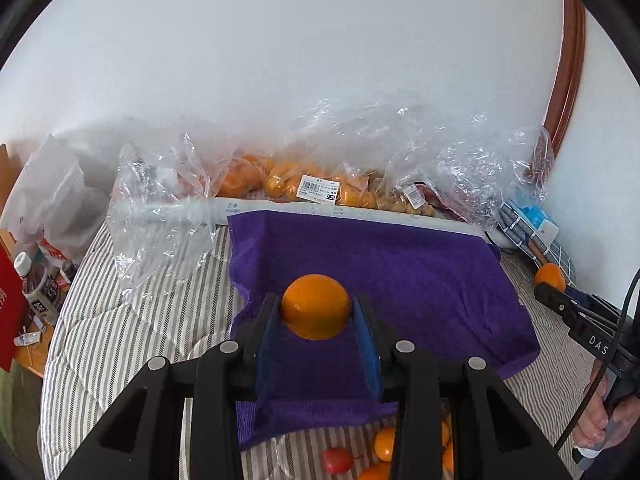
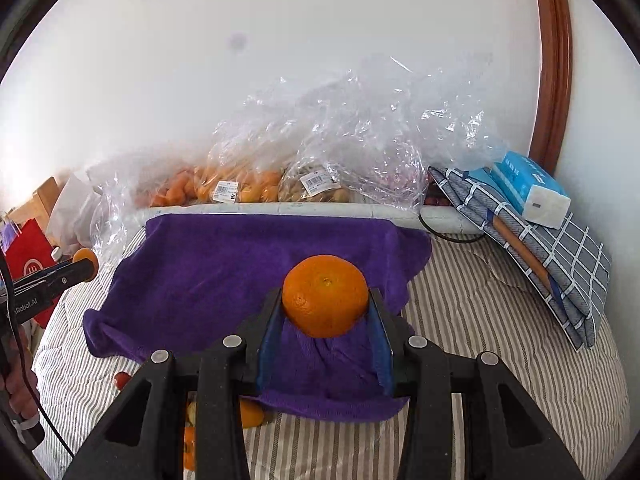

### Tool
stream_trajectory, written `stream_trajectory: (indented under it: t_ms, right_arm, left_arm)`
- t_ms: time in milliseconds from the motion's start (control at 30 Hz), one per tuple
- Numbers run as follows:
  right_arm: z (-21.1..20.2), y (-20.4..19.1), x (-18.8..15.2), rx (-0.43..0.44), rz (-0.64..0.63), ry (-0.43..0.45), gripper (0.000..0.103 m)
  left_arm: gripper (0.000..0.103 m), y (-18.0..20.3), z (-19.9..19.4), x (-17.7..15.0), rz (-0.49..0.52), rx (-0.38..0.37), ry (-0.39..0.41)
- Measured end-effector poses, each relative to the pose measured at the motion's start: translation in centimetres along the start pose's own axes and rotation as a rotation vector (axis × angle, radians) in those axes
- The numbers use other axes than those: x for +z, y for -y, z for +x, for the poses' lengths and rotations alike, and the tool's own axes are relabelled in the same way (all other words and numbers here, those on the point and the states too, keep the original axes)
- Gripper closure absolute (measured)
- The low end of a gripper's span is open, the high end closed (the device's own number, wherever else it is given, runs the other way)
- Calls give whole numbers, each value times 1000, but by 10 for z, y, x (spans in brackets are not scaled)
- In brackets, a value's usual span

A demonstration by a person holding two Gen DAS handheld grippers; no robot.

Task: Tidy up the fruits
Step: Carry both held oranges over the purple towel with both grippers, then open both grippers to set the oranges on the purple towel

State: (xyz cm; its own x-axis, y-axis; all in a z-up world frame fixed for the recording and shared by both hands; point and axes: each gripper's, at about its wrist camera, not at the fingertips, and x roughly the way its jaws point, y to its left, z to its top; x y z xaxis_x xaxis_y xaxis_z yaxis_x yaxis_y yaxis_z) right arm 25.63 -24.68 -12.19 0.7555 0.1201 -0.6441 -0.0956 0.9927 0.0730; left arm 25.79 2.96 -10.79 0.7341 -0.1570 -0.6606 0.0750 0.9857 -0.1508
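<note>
My left gripper is shut on a smooth orange fruit, held above a purple towel spread on the striped bed. My right gripper is shut on a dimpled orange over the same purple towel. In the left wrist view the right gripper shows at the right edge with its orange. The right wrist view catches the left gripper at the left edge with its fruit. Loose oranges and a small red fruit lie on the bed below the towel's near edge.
Clear plastic bags of oranges and other produce line the wall behind the towel. A tissue pack rests on a checked cushion at right. A drink bottle and a red bag stand left. A hand grips the right handle.
</note>
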Motion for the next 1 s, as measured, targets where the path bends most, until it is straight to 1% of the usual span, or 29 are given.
stream_trajectory:
  t_ms: [267, 433, 667, 900, 967, 1000]
  right_arm:
    - [54, 7, 8, 0, 15, -43, 63]
    - [79, 9, 6, 1, 16, -72, 63]
    - [99, 15, 0, -2, 31, -120, 63]
    - [108, 16, -5, -10, 37, -147, 62]
    - [108, 16, -5, -16, 34, -146, 58]
    - [107, 16, -4, -19, 32, -147, 53]
  left_arm:
    - [68, 7, 53, 14, 20, 1, -50]
    - [68, 9, 77, 17, 26, 7, -89]
    - [68, 14, 96, 12, 39, 13, -140]
    - [68, 18, 102, 8, 47, 20, -159]
    - [68, 18, 104, 7, 52, 27, -164]
    - [68, 18, 106, 7, 53, 32, -170]
